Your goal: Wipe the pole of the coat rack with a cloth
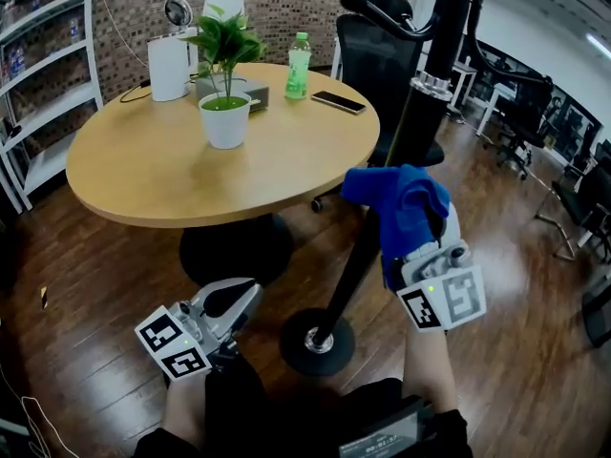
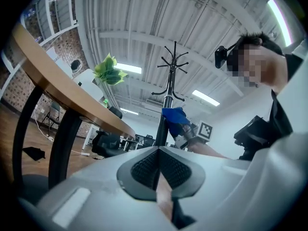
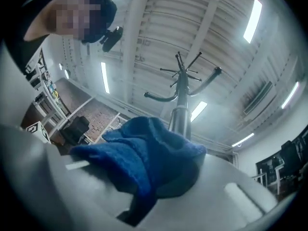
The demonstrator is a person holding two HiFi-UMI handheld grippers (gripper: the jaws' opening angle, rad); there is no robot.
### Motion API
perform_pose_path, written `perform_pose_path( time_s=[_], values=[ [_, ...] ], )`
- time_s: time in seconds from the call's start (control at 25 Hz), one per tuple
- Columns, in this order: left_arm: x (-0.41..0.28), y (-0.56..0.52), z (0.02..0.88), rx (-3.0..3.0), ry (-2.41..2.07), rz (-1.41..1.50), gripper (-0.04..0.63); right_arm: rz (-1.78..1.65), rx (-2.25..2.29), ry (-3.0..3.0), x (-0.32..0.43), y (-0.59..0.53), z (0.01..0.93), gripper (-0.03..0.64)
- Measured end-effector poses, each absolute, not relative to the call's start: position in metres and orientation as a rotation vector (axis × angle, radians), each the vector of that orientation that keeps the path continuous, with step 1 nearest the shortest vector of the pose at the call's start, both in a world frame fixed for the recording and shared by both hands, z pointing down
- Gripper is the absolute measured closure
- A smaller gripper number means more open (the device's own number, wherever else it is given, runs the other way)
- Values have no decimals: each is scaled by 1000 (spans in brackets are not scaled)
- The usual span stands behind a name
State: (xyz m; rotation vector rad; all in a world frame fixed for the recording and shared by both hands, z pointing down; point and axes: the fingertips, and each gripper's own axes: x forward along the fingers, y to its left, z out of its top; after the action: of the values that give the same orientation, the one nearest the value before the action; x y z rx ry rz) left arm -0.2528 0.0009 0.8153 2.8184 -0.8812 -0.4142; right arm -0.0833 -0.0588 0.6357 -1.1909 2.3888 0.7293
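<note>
The right tongs [image 1: 427, 256] are clamped on a blue cloth [image 1: 401, 203], which bunches over their tips and hides most of the jaws. In the right gripper view, the blue cloth [image 3: 139, 153] fills the gap of the right tongs [image 3: 149, 182], and one fold hangs down between the jaws. The pole [image 3: 180, 114] of the coat rack rises just behind it to the hooks overhead.

From the head view, the cloth sits against the right side of the dark pole [image 1: 420, 113], partway up and well above the round base [image 1: 317, 342] on the wood floor [image 1: 86, 284].

The left tongs [image 1: 229, 303] hang low on the left, near the base but apart from the pole. Their jaws are closed pad to pad with nothing between them, as the left gripper view shows at the left tongs [image 2: 158, 170]. That view also catches the pole [image 2: 167, 93] and the cloth [image 2: 174, 117] beyond.

Behind the coat rack stands a round wooden bench [image 1: 143, 175]. It carries a potted plant [image 1: 226, 93] in a white pot, a green bottle [image 1: 299, 65], a phone [image 1: 338, 101] and a white appliance [image 1: 170, 65]. A black office chair [image 1: 382, 60] stands just past the bench, close behind the pole.
</note>
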Motion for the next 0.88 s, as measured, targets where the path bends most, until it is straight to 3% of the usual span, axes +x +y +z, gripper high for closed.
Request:
perform_pose_path(
  time_s=[0.6, 0.88],
  values=[
    [-230, -20, 872, 2735, -841, -291, 594, -4, -1274, 2762, -87, -65, 988, 595],
    [-228, -23, 883, 2726, -830, -264, 594, -331, -1364, 2880, -90, -71, 1098, 595]
  ],
)
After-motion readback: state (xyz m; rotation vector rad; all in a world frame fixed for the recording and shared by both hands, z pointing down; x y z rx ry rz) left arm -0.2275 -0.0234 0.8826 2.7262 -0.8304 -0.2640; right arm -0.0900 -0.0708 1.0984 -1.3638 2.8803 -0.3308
